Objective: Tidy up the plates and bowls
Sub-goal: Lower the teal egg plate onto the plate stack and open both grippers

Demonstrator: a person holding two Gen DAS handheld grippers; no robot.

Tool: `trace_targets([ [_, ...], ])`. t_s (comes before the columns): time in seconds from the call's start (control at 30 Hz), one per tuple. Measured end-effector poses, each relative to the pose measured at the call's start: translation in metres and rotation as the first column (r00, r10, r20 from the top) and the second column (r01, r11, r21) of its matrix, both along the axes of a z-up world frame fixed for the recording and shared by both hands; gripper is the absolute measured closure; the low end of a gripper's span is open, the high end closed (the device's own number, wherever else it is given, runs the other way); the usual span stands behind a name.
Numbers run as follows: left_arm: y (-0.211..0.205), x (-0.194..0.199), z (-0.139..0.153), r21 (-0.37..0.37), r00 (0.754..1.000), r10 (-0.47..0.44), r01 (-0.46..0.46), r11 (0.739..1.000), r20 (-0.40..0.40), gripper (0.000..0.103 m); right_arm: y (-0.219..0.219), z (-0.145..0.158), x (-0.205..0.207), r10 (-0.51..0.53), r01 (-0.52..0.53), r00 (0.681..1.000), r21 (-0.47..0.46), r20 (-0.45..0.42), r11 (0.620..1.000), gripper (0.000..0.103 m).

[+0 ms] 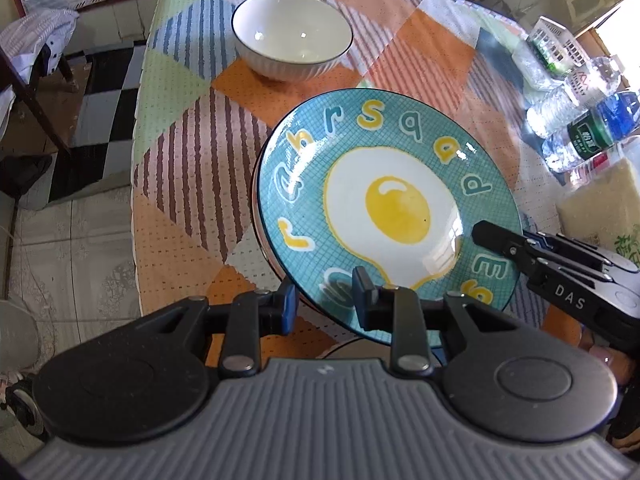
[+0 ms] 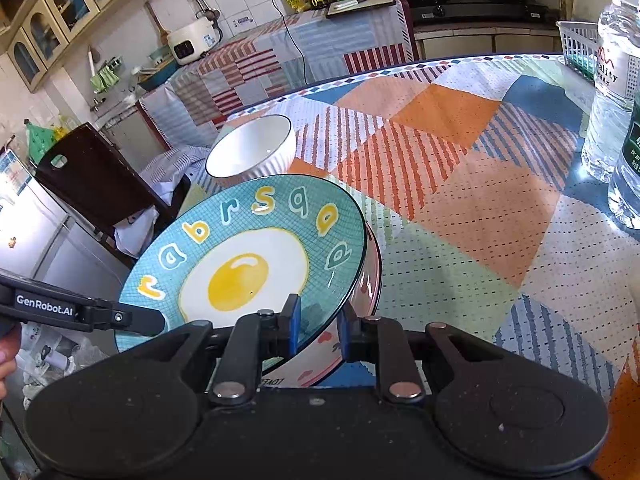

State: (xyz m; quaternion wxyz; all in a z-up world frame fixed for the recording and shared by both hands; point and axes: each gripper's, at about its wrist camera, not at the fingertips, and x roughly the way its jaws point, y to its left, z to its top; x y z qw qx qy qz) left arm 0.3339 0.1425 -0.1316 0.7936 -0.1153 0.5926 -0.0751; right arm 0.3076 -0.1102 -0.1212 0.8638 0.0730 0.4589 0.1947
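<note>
- Right now both grippers have hold of one plate, a teal plate (image 1: 400, 184) w/ a fried-egg picture and letters round the rim.
- Left gripper (image 1: 326, 298): jaws nearly closed, pinching the plate's near rim; one blue pad on top of the rim, other below it.
- Right gripper (image 2: 318, 326): same story, jaws narrow and clamped on the rim at the opposite side. In the left wrist view it shows as a black finger lying on the plate's right edge.
- Plate is tilted, not flat. It sits above a second dish, a pink-patterned plate (image 2: 370, 280) peeking out under it; can't tell if the two touch.
- White bowl (image 1: 292, 34) w/ ribbed outside and thin dark rim stands upright farther back on the table (image 1: 192, 168), apart from the plates, empty inside.
- Table has a patchwork cloth: orange, striped, green, blue patches.
- Water bottles (image 1: 576, 128) clustered at the table's right side, w/ a white basket (image 1: 556, 44) behind them, well apart from the plate.
- Dark wooden chair (image 2: 92, 176) w/ cloth on it stands beside the table edge near the bowl.
- A person's fingers (image 2: 8, 356) show at the left edge of the right wrist view.
</note>
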Motion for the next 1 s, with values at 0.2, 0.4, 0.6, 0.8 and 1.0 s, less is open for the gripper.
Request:
trace_targets([
  [0.2,-0.001,0.004,-0.015,0.008,0.999,0.010,-0.009,1.000,-0.050,0.075,0.012,-0.006,-0.002,0.020,-0.022,1.000,-0.101,-0.021,0.995,0.078],
  [0.4,0.001,0.005,-0.025,0.001,0.997,0.039,-0.039,0.999,-0.069,0.074,0.023,-0.004,-0.008,0.052,-0.046,0.998,-0.186,0.027,0.981,0.076],
  [0.6,-0.009,0.009,-0.025,0.055,0.997,0.044,-0.040,0.998,-0.070,0.074,0.044,-0.001,-0.011,0.070,-0.056,0.997,-0.339,0.028,0.939,0.069],
  [0.8,-0.013,0.006,-0.025,0.106,0.997,0.046,-0.040,0.994,-0.054,0.073,0.049,-0.007,-0.005,0.049,-0.040,0.999,-0.373,0.016,0.927,0.070],
  [1.0,-0.022,-0.013,-0.004,0.170,0.999,0.000,-0.007,0.985,0.041,0.073,0.044,0.015,-0.015,0.044,-0.023,0.998,-0.330,0.054,0.944,0.069],
])
